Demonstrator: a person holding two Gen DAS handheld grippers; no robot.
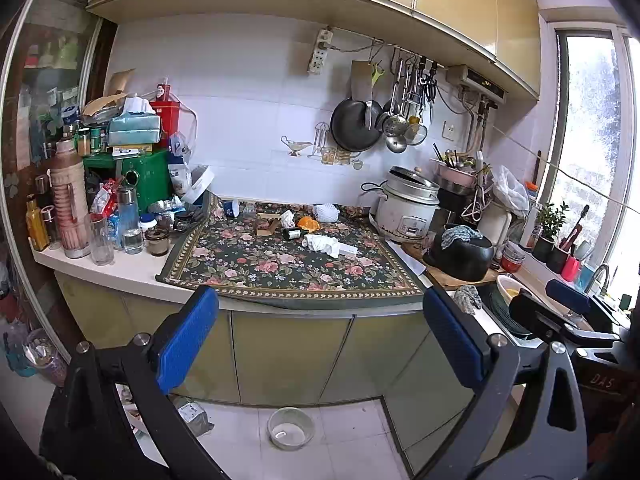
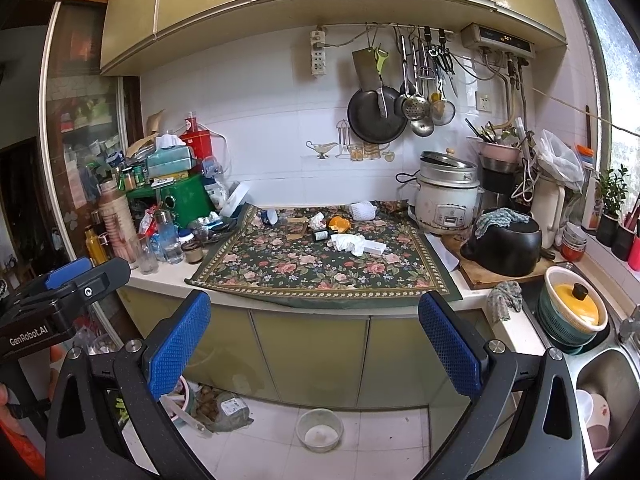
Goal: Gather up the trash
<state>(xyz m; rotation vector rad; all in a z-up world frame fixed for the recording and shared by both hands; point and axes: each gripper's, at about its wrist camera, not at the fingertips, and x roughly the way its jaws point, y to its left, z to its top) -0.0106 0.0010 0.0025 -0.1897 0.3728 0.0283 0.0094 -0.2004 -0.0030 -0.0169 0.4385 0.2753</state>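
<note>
Trash lies on a floral cloth (image 1: 280, 268) (image 2: 320, 276) on the counter: a crumpled white tissue (image 1: 320, 243) (image 2: 347, 243), an orange peel (image 1: 308, 223) (image 2: 339, 223), a small dark bottle (image 1: 294, 233) (image 2: 320, 234), a flat white box (image 1: 347, 251) (image 2: 374, 246), a white foam net (image 1: 326, 212) (image 2: 363, 210), a cardboard scrap (image 1: 268, 226) (image 2: 298, 227) and a tipped cup (image 1: 231, 208) (image 2: 269, 216). My left gripper (image 1: 320, 336) and right gripper (image 2: 316, 344) are both open and empty. They hang in front of the counter, short of the cloth.
Bottles, jars and boxes (image 1: 100, 200) crowd the counter's left end. A rice cooker (image 2: 446, 200), a black pot (image 2: 504, 246) on a board and a sink (image 2: 600, 380) with dishes sit to the right. A bowl (image 2: 319, 430) and bags lie on the floor below the cabinets.
</note>
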